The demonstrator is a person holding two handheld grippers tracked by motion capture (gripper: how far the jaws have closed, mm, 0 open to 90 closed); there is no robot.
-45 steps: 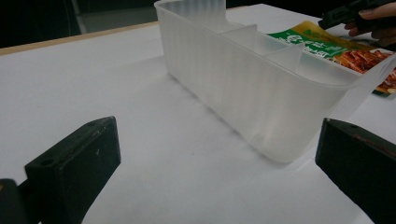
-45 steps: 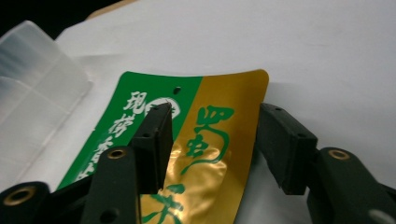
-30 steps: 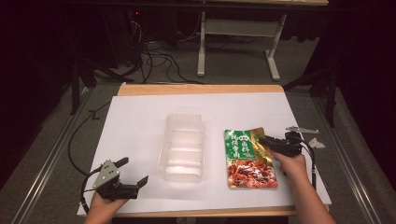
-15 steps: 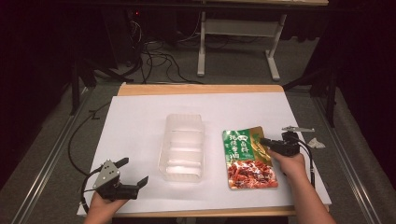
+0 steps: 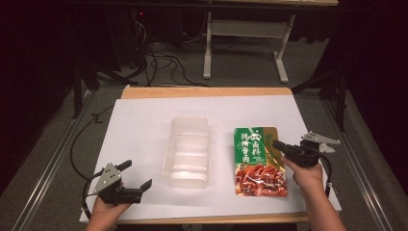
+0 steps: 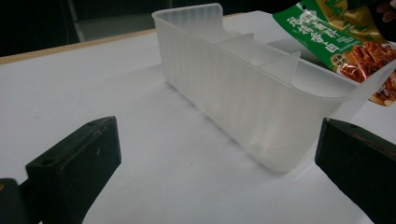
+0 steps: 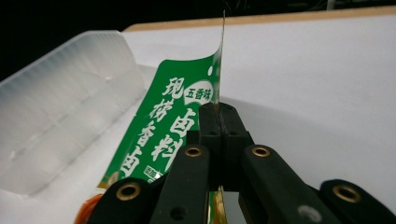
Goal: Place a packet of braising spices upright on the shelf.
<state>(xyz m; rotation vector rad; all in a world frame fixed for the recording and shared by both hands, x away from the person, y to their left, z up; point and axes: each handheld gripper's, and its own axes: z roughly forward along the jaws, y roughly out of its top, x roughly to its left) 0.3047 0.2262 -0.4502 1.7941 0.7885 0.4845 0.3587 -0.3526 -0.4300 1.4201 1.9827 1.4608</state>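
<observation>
A green and red snack packet (image 5: 257,159) lies right of centre on the white-covered table (image 5: 144,125), its right edge raised. My right gripper (image 5: 276,144) is shut on that edge; in the right gripper view the jaws (image 7: 219,109) pinch the thin packet (image 7: 173,121) rim upright between them. A clear plastic container (image 5: 188,150) with inner dividers stands at the middle, left of the packet. My left gripper (image 5: 138,174) rests open near the front left corner. In the left gripper view it (image 6: 217,163) faces the container (image 6: 243,88), with the packet (image 6: 336,32) beyond it.
A wooden strip (image 5: 207,91) marks the table's far edge. Beyond it stand a desk frame (image 5: 243,43) and floor cables (image 5: 159,62). A cable (image 5: 79,144) loops off the table's left side from the left gripper. Bare white sheet lies between the left gripper and the container.
The right gripper has closed on the packet's right edge and risen, lifting that edge and nudging the packet slightly left. The left gripper has stayed put.
</observation>
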